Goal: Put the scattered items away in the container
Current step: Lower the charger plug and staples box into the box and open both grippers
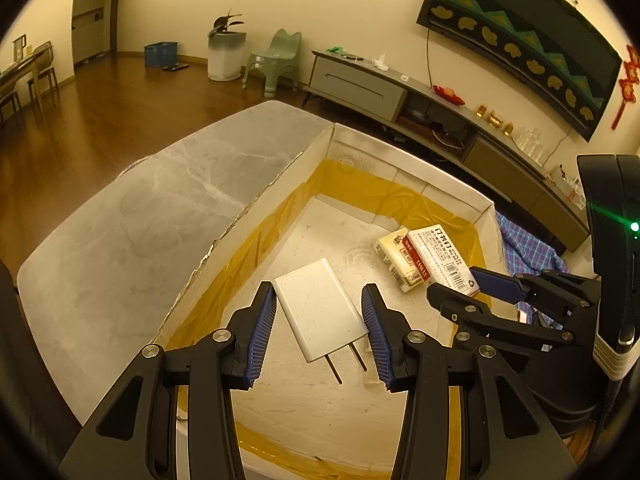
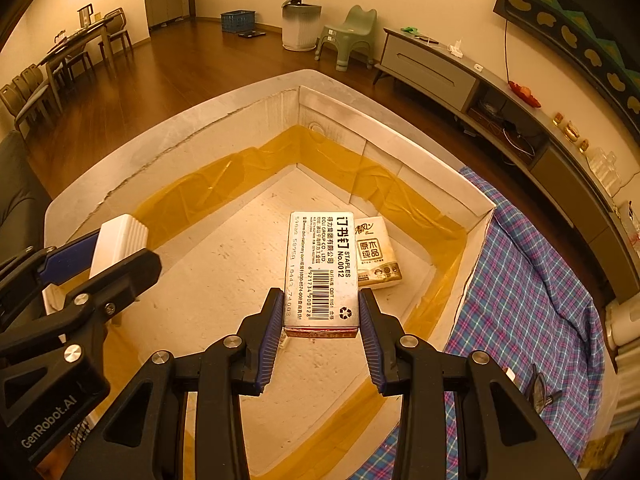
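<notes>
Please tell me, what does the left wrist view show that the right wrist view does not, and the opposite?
Only the left wrist view shows the two metal prongs of the flat white plastic charger between the left gripper pads.

Only the right wrist view shows the staple box's printed barcode face, held in the right gripper, and glasses on the checked cloth.

Both show the white taped cardboard box and tissue pack.

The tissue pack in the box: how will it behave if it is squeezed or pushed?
The tissue pack looks soft and film-wrapped, so it probably squashes under a grip and feels light. Being flat, it should slide, not roll. The wrap may be slippery.
</notes>
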The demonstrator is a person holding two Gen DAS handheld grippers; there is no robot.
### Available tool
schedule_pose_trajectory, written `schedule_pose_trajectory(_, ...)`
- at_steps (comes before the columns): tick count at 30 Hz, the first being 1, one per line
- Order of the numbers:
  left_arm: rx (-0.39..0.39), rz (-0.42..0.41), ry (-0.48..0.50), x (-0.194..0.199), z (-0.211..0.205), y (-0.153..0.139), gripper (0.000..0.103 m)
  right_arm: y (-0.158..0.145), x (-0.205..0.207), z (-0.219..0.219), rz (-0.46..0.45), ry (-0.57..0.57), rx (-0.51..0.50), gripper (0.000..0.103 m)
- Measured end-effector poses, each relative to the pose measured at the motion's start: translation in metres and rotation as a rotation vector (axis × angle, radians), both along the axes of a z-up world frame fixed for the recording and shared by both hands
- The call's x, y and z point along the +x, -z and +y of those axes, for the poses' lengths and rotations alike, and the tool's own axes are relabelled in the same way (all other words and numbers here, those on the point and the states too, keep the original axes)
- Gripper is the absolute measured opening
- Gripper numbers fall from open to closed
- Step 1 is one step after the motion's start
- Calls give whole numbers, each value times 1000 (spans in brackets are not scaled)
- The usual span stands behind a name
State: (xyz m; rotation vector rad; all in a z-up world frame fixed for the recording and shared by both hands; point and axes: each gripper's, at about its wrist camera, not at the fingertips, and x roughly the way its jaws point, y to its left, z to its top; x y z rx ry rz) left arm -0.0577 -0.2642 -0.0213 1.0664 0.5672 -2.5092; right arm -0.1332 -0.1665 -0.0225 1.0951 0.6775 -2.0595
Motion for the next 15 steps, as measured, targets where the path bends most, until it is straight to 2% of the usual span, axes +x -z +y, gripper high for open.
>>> schedule_pose_trajectory(15, 20, -31, -5, -5, -2, 7, 47, 11, -24, -4, -31, 35, 33, 39)
